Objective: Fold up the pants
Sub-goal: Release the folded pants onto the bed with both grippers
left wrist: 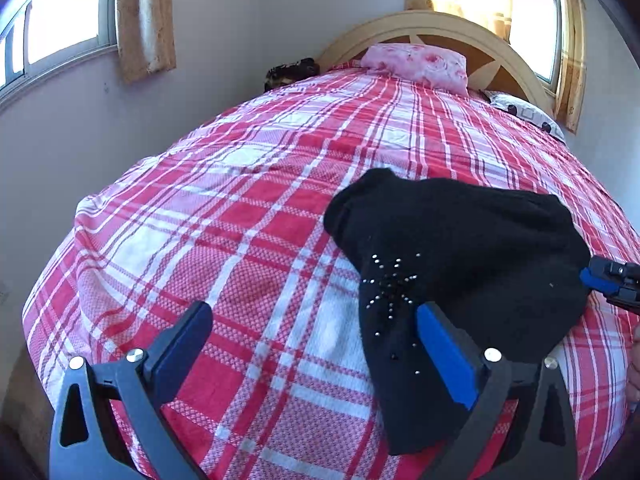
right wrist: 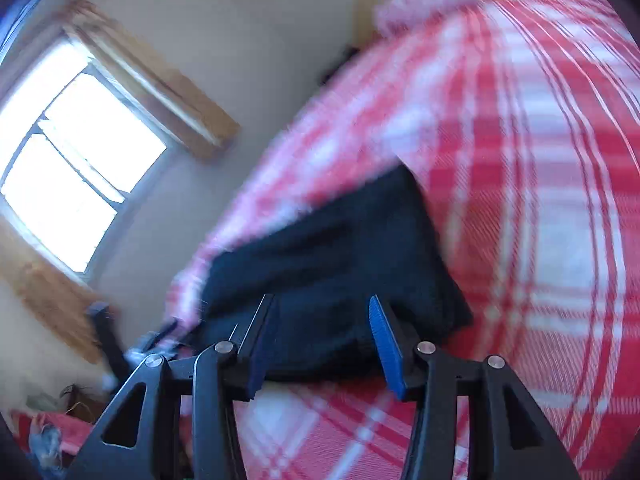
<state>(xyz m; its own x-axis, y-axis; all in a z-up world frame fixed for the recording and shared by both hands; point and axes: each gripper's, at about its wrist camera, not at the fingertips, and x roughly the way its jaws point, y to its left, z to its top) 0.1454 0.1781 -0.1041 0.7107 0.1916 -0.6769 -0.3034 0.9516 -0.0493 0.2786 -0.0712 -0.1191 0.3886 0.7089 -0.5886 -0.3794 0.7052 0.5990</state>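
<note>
Black pants [left wrist: 460, 248] lie bunched in a folded heap on the red plaid bed cover [left wrist: 240, 220], with small shiny studs [left wrist: 390, 280] on the near part. My left gripper [left wrist: 314, 311] is open wide just above the cover. Its right finger [left wrist: 440, 344] lies over the pants' near left edge, and only plaid cover shows between its fingers. In the blurred right wrist view, my right gripper [right wrist: 320, 305] hovers over the near edge of the pants [right wrist: 340, 256], jaws apart and not pinching the cloth. The same gripper [left wrist: 608, 280] shows at the pants' right side.
A pink floral pillow [left wrist: 416, 64] leans on the wooden headboard [left wrist: 400, 26], with a patterned pillow [left wrist: 524, 112] at the far right. A dark object [left wrist: 290, 72] sits at the bed's far left corner. Wall and curtained windows [left wrist: 60, 32] run along the left.
</note>
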